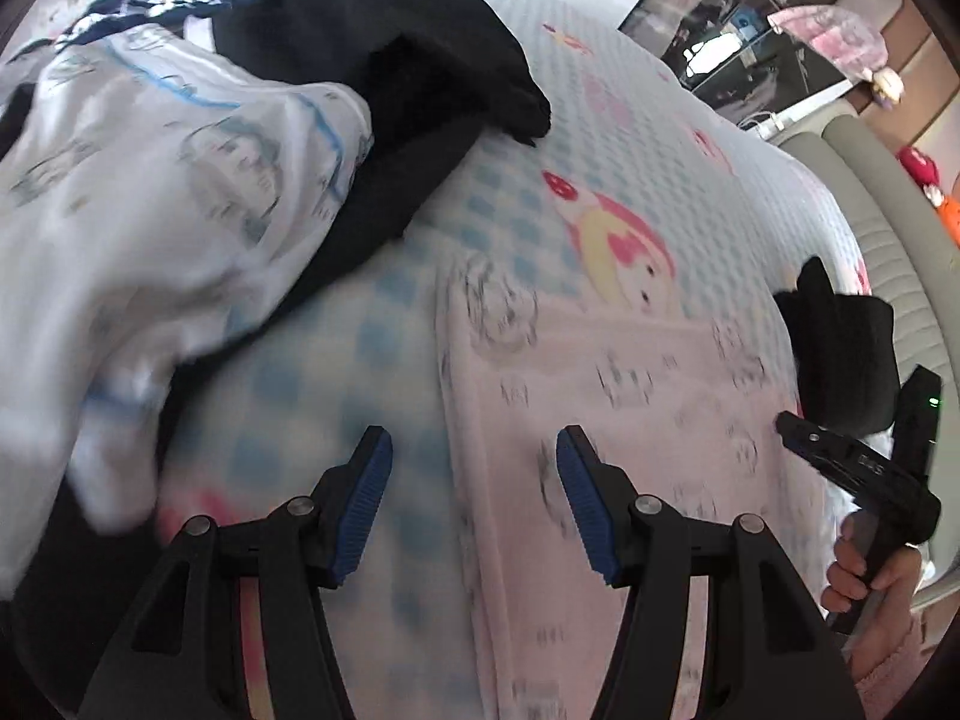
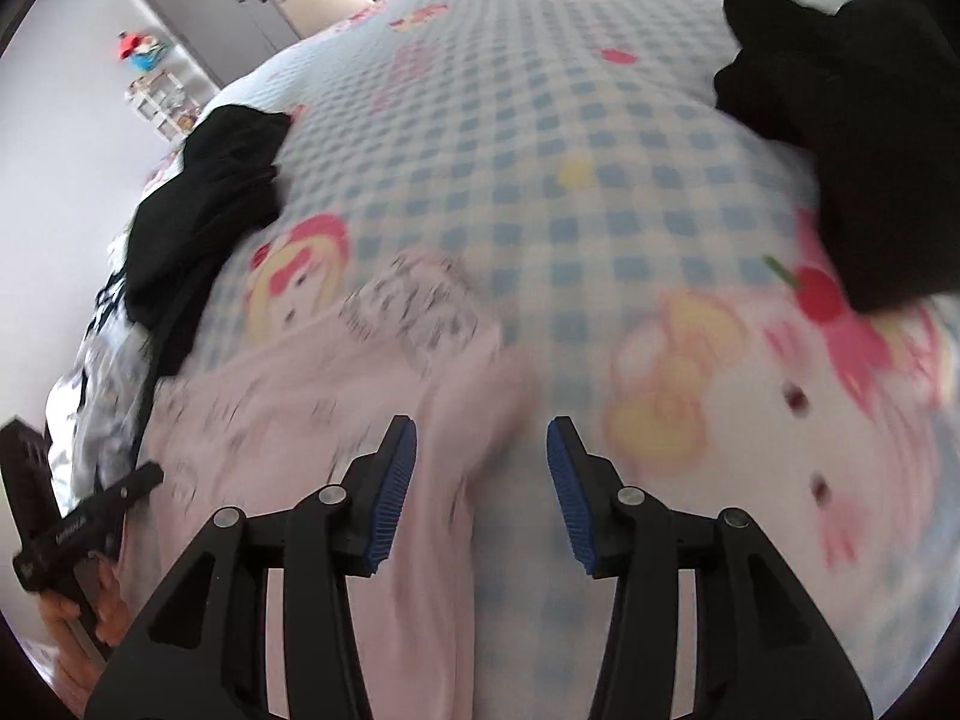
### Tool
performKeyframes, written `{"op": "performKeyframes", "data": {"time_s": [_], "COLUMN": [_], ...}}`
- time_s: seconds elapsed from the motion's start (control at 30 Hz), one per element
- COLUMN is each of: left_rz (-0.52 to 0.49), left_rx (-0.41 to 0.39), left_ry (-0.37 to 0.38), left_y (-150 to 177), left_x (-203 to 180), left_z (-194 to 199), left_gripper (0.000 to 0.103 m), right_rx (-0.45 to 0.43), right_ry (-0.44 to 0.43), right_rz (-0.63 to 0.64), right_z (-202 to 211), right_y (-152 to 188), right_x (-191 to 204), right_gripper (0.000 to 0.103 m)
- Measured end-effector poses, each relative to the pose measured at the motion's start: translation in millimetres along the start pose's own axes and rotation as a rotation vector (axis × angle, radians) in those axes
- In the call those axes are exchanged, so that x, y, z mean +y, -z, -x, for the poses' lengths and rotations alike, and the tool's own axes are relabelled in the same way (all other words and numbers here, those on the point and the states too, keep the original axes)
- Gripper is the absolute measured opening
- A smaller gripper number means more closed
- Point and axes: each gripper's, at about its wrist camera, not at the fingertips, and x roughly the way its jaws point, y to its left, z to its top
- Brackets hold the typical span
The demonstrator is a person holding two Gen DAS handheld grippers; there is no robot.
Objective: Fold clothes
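The clothes are lying on a bed [image 2: 540, 120] whose cover is showing blue-and-white checks and pink cartoon figures. A heap of unfolded clothes is sitting at the left of the left wrist view: a white printed garment [image 1: 150, 228] is spilling toward the camera, and a black garment [image 1: 390, 60] is lying across its far side. A pale pink garment [image 1: 630, 420] with small dark prints is lying spread flat on the bed, near the front edge, partly blurred in both views. A folded black garment [image 2: 840, 138] is resting on the bed at the right of the right wrist view, well apart from the heap.

The left gripper [image 1: 474, 504] is hovering over the left edge of the pink garment with its blue pads apart and nothing between them. The right gripper [image 2: 480, 486] is hanging over the pink garment's right edge, its pads also standing apart, clear of the cloth. A hand [image 1: 864, 570] in a pink sleeve is gripping the right gripper's handle at the right edge of the left wrist view.
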Motion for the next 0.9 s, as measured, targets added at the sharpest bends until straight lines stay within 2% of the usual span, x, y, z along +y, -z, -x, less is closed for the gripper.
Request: {"op": "performKeyframes", "data": {"time_s": [0.1, 0.2, 0.23, 0.27, 0.3, 0.33, 0.4, 0.47, 0.5, 0.53, 0.57, 0.67, 0.8, 0.9], "left_rz": [0.007, -0.030, -0.050, -0.066, -0.079, -0.088, -0.093, -0.086, -0.082, -0.080, -0.090, -0.164, -0.266, -0.302], "left_rx": [-0.013, -0.004, -0.010, -0.018, -0.030, -0.046, -0.062, -0.050, -0.038, -0.031, -0.029, -0.042, -0.065, -0.082], "left_ry": [0.015, 0.004, -0.007, -0.019, -0.028, -0.034, -0.032, -0.024, -0.024, -0.027, -0.029, -0.035, -0.001, 0.042], "left_y": [-9.9, -11.6, -10.6, -8.9, -7.3, -5.8, -4.8, -5.8, -6.9, -7.9, -8.5, -9.1, -8.7, -16.8], "left_x": [1.2, -6.9, -10.7, -13.6, -16.3, -18.9, -21.0, -19.5, -18.9, -19.2, -21.9, -40.0, -76.4, -104.9], "left_z": [-11.1, -21.1, -21.9, -20.6, -19.1, -17.2, -15.8, -18.5, -21.4, -23.0, -22.6, -14.0, -0.7, 0.5], "left_gripper": [0.058, 0.058, 0.058, 0.057, 0.051, 0.041, 0.035, 0.035, 0.032, 0.019, 0.013, 0.006, 0.005, 0.005], "right_rx": [0.057, 0.050, 0.048, 0.047, 0.056, 0.060, 0.064, 0.060, 0.056, 0.053, 0.049, -0.004, -0.096, -0.174], "right_ry": [-0.016, -0.007, -0.028, -0.050, -0.071, -0.056, -0.031, -0.060, -0.075, -0.074, -0.072, -0.070, -0.051, -0.006], "right_rz": [-0.054, -0.042, -0.021, 0.001, 0.033, 0.063, 0.100, 0.049, 0.022, 0.024, 0.028, 0.063, 0.100, 0.148], "right_z": [-33.5, -43.6, -43.9, -44.1, -44.7, -45.8, -48.1, -49.8, -50.3, -48.8, -47.2, -19.6, 26.8, 64.8], "right_y": [-14.2, -18.2, -18.1, -17.9, -17.2, -16.4, -15.5, -16.0, -15.8, -14.9, -14.0, -10.4, -6.5, -3.1], "right_x": [-6.1, 2.7, 8.8, 14.9, 21.6, 26.3, 30.7, 22.4, 18.6, 18.1, 17.8, 19.6, 22.1, 21.9], "right_gripper": [0.048, 0.051, 0.049, 0.042, 0.039, 0.036, 0.035, 0.034, 0.032, 0.019, 0.010, 0.006, 0.005, 0.005]}}
